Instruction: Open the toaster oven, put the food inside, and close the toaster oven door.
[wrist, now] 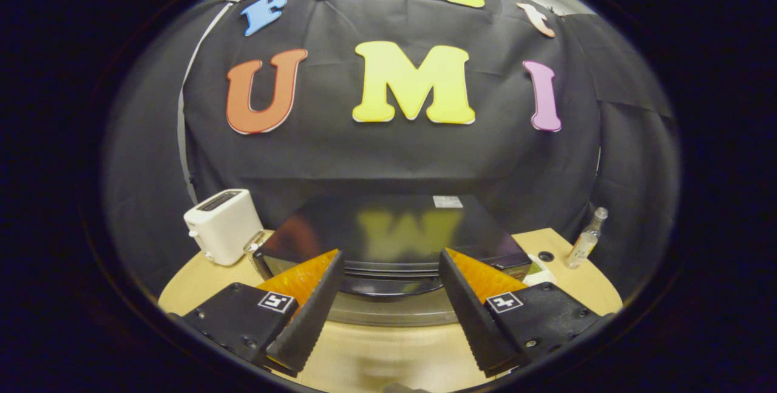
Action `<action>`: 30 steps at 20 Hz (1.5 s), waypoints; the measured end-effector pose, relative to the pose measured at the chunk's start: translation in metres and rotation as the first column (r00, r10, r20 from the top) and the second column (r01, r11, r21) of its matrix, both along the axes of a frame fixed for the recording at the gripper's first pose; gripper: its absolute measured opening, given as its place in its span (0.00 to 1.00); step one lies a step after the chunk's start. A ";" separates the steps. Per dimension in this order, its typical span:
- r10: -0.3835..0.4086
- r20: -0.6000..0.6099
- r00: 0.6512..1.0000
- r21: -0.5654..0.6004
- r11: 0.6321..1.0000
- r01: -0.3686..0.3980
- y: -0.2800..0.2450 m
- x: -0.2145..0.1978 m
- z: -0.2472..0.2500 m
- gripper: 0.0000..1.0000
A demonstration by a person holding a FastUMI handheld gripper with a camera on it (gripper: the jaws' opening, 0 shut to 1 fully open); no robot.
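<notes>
The toaster oven (394, 232) sits on the table (376, 350) just ahead of the gripper (388, 287), whose fingers are spread wide and hold nothing. Its door looks closed (no food visible), so opening, loading and closing all seem left.

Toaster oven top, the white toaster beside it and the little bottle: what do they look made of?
Toaster oven: dark glossy top, likely painted metal or glass; it mirrors the wall. White toaster: smooth, matte-looking shell, probably plastic. Bottle: clear, see-through body, plastic or glass, cannot tell which. Table: pale wood-look surface. The gripper has its jaws open, spread before the oven's front edge, holding nothing.
</notes>
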State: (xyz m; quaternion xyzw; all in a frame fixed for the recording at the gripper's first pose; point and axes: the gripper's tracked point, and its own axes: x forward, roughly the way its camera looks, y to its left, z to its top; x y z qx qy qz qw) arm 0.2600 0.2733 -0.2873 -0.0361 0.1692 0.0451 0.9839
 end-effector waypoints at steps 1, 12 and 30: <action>-0.012 -0.006 1.000 -0.011 1.000 0.012 -0.001 0.005 -0.006 1.00; -0.042 -0.008 0.999 -0.025 0.999 0.042 -0.001 -0.014 -0.015 1.00; -0.017 -0.207 0.978 -0.050 0.999 0.007 -0.016 -0.128 -0.094 1.00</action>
